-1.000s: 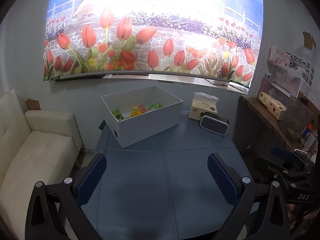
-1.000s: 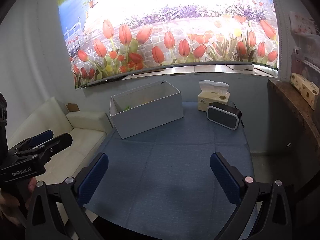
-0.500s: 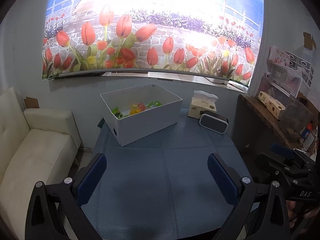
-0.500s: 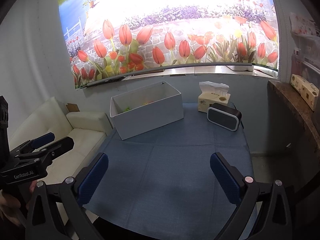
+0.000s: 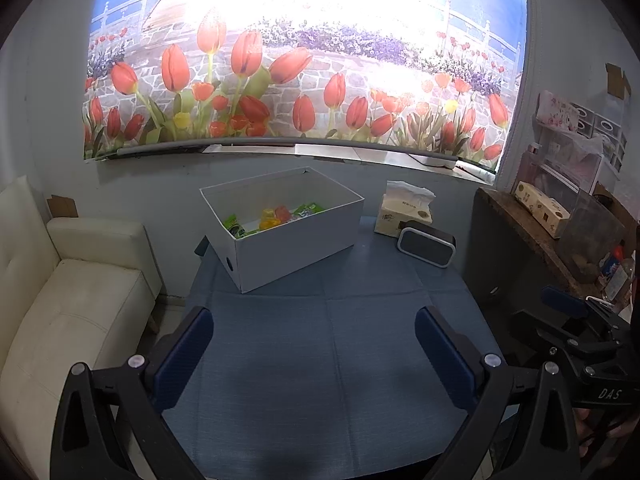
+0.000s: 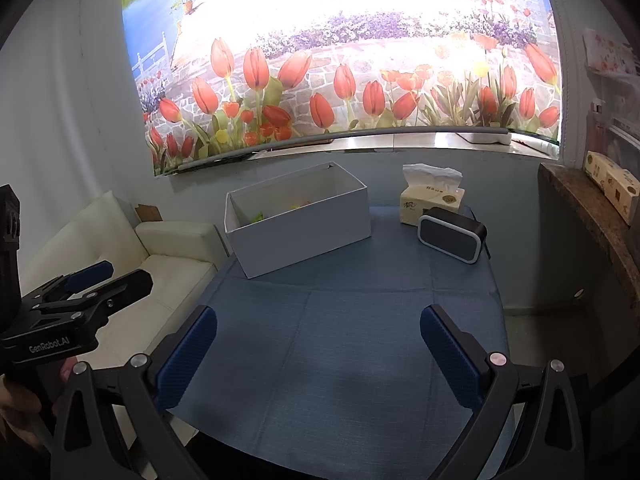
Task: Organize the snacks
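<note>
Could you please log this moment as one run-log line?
left gripper open, empty | right gripper open, empty | snacks in white box | blue table bare in front

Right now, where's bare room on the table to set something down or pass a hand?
The near half of the blue tablecloth is bare, bordered by the white box behind and by both grippers' open, empty jaws in front. A narrower bare lane runs between the box and the speaker. The back right corner is crowded: the tissue box stands right behind the speaker.
</note>
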`<state>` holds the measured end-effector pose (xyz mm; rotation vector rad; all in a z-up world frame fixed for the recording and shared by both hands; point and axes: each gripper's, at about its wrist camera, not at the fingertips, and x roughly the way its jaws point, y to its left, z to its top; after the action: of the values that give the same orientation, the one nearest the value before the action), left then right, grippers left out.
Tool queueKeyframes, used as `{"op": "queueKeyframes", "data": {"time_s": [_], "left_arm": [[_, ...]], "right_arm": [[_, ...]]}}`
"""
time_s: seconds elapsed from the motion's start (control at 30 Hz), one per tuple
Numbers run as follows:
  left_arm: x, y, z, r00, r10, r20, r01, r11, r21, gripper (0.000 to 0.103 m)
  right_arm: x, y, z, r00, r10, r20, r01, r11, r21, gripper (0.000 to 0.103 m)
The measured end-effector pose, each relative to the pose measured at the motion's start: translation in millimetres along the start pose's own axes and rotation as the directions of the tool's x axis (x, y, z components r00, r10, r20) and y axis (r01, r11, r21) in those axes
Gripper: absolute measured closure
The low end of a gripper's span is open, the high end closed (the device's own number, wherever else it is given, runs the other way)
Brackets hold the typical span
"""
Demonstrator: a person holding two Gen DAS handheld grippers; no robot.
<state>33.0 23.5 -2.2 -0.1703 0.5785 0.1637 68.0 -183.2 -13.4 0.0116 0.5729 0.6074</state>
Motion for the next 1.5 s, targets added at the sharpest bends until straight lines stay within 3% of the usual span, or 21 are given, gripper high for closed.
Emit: {"op": "queueKeyframes", "data": {"time_s": [1.5], "left_arm": [[3.9,1.1,-0.7,1.0,-0.007,-0.018,0.008,1.0,0.011,0.0]], "right_arm": [[-2.3,5.0,-5.3,1.0,0.007,0.007,-0.007,1.0,-0.005,0.0]]}}
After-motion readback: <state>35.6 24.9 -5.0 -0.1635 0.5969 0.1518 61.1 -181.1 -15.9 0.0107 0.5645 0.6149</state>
